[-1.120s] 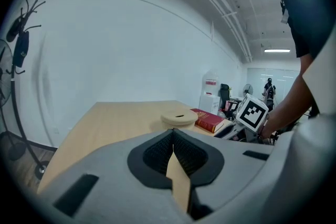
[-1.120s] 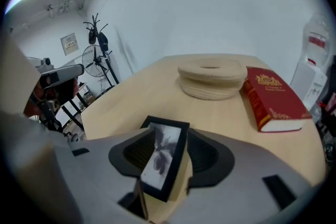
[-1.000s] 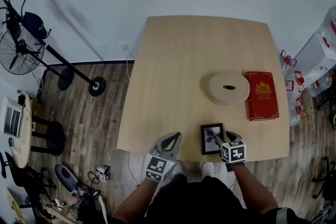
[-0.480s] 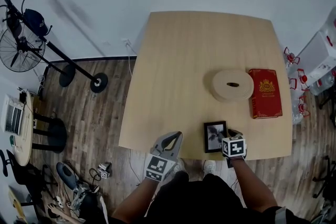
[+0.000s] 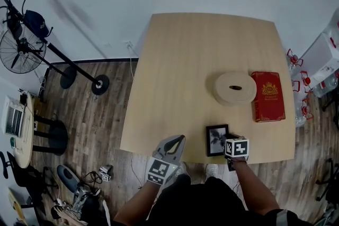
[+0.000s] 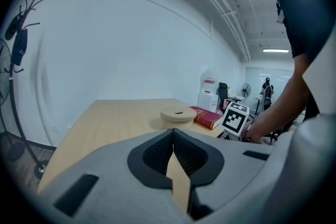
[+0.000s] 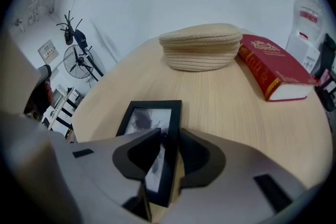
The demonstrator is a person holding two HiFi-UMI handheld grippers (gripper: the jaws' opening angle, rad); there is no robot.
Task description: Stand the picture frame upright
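A black picture frame (image 5: 216,139) lies flat near the table's (image 5: 180,71) front edge, holding a dark photo. My right gripper (image 5: 228,140) is at the frame's right side, its marker cube just behind. In the right gripper view the frame's (image 7: 149,118) right border sits between the jaws of the right gripper (image 7: 169,136), which are closing and touch it on both sides. My left gripper (image 5: 178,141) hovers at the front edge, left of the frame, with nothing in it. In the left gripper view, the left gripper's (image 6: 172,134) jaws meet at the tips.
A round woven box (image 5: 235,88) with a slot in its lid and a red book (image 5: 267,96) sit side by side behind the frame. A standing fan (image 5: 21,50) and floor clutter are at the left, white containers (image 5: 323,53) at the right.
The right gripper's jaws have come in around the frame's right border. The left gripper has barely moved.
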